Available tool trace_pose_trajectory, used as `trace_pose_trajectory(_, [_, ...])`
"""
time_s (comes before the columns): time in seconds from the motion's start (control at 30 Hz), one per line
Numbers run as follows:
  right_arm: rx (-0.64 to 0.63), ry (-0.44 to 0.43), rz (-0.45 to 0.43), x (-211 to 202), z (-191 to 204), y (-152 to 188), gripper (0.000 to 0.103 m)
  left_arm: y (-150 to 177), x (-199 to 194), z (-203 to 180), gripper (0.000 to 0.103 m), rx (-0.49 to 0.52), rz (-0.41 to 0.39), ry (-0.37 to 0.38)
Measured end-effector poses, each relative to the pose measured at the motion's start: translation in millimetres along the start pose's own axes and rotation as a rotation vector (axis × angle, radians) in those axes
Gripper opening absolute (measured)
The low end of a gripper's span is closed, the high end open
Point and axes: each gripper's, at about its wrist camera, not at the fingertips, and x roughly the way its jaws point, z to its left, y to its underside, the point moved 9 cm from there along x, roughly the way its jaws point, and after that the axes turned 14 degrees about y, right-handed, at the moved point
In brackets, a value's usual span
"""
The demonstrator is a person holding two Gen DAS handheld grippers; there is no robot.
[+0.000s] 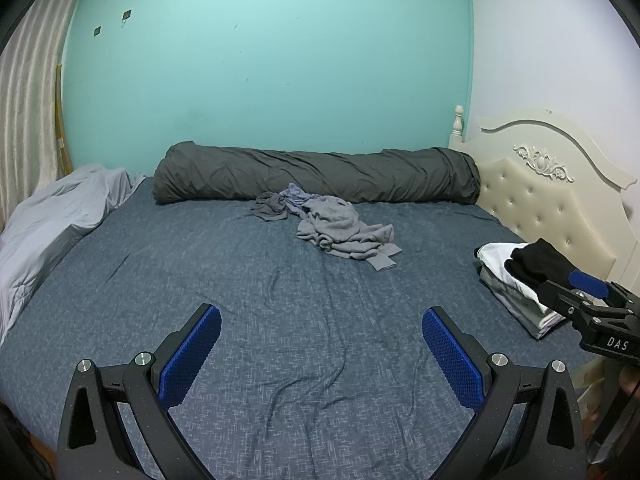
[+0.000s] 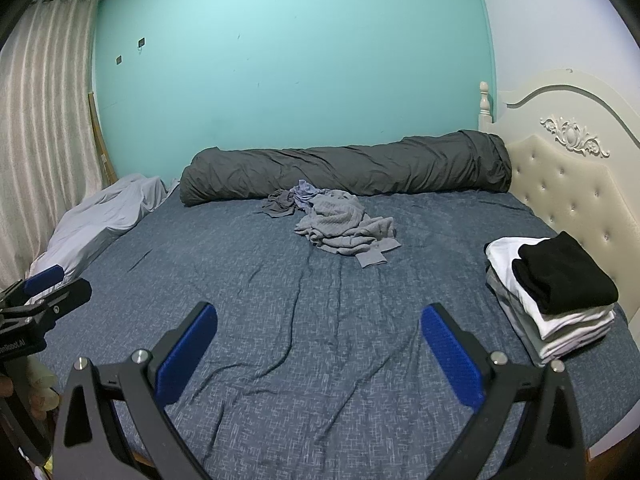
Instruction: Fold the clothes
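Note:
A heap of unfolded grey clothes [image 1: 340, 228] lies near the middle back of the bed, also in the right wrist view [image 2: 340, 228]. A stack of folded clothes [image 1: 516, 280], white and grey with a black piece on top, sits at the right by the headboard, and shows in the right wrist view [image 2: 556, 300]. My left gripper [image 1: 320, 344] is open and empty over the near part of the bed. My right gripper [image 2: 318, 344] is open and empty too, seen from the side in the left wrist view [image 1: 576, 292] just in front of the stack.
The bed has a blue patterned sheet [image 1: 240, 300]. A long dark grey rolled duvet [image 1: 320, 176] lies along the turquoise wall. A light grey blanket [image 1: 52, 220] is bunched at the left. A cream padded headboard [image 1: 560, 200] is at the right, a curtain [image 2: 40, 120] at the left.

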Motion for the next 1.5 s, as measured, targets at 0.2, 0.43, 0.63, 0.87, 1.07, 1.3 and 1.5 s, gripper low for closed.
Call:
trace_pose_trajectory(0.2, [0.001,0.000,0.000,0,-2,0,0.103,0,0,0,0.103,0.003,-0.002,-0.003])
trace_pose_trajectory(0.43, [0.000,0.001,0.003,4,-2,-1,0.103,-5,3,1,0.103,0.005,-0.004,-0.006])
trace_pose_trajectory(0.63, [-0.002,0.002,0.016,13,-2,3,0.103,-2,15,8,0.103,-0.013,0.004,-0.006])
trace_pose_trajectory(0.87, [0.030,-0.009,0.088,59,-12,13,0.102,8,49,28,0.103,-0.070,0.026,0.008])
trace_pose_trajectory(1.07, [0.070,-0.019,0.146,118,-21,25,0.102,22,102,56,0.103,-0.130,0.053,0.010])
trace_pose_trajectory(1.3, [0.092,-0.013,0.233,212,-22,44,0.102,50,178,98,0.103,-0.222,0.095,0.033])
trace_pose_trajectory(1.5, [0.048,-0.004,0.252,286,-14,49,0.102,75,236,140,0.103,-0.277,0.117,0.003])
